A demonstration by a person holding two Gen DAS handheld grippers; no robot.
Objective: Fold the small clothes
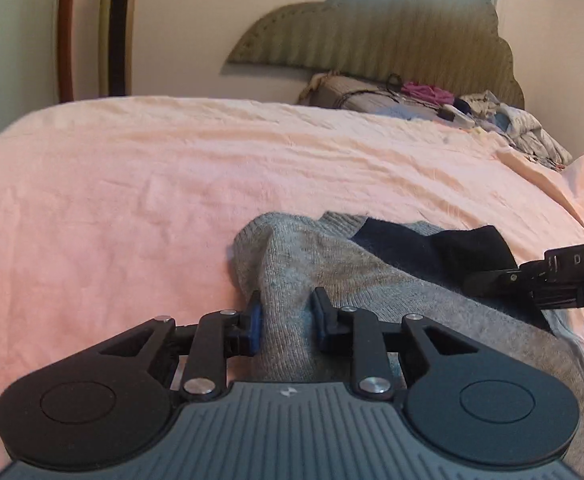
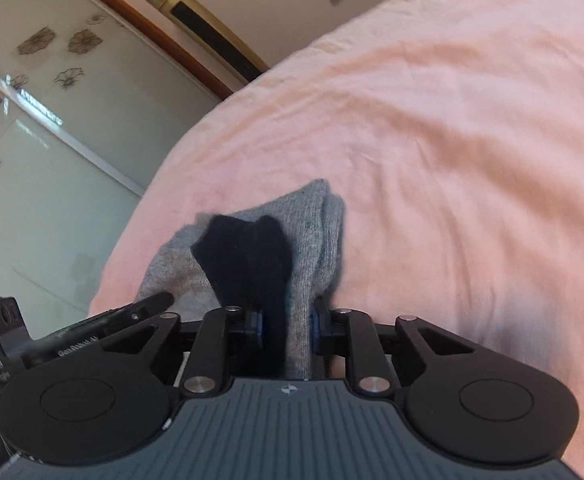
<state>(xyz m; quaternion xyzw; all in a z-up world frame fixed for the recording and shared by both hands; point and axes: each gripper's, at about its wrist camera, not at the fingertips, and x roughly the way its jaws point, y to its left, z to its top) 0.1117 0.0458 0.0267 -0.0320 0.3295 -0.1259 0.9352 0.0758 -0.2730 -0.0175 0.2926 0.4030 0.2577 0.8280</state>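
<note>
Garment: the grey knitted wool garment with a dark navy panel (image 1: pixel 311 264) lies bunched on the near part of the bed, at 6 o'clock in both wrist views, with a ribbed edge at its far end.
Left gripper: your left gripper (image 1: pixel 286 320) is clenched on a raised ridge of the grey knit; the blue pads press it from both sides.
Right gripper: your right gripper (image 2: pixel 286 326) is clamped on a doubled fold, navy layer against grey, between its pads. In the left view it enters at 3 o'clock.
Step in hand: judged from the two pinches, you are carrying a folded edge across.
How to do it well: keep both pinches level and move them together, so the layers stay stacked. Lay the edge flat before letting go. Loose knit stretches and sags, so avoid pulling the hands apart.
Texture: soft, fuzzy, thick knit; it should hold a crease poorly.
Bedding: the pale pink, lightly wrinkled bed sheet (image 1: pixel 172 184) gives a soft, yielding base.
Far end: a heap of mixed clothes (image 1: pixel 491 116) at 1 o'clock, below the scalloped olive padded headboard (image 1: pixel 391 32).
</note>
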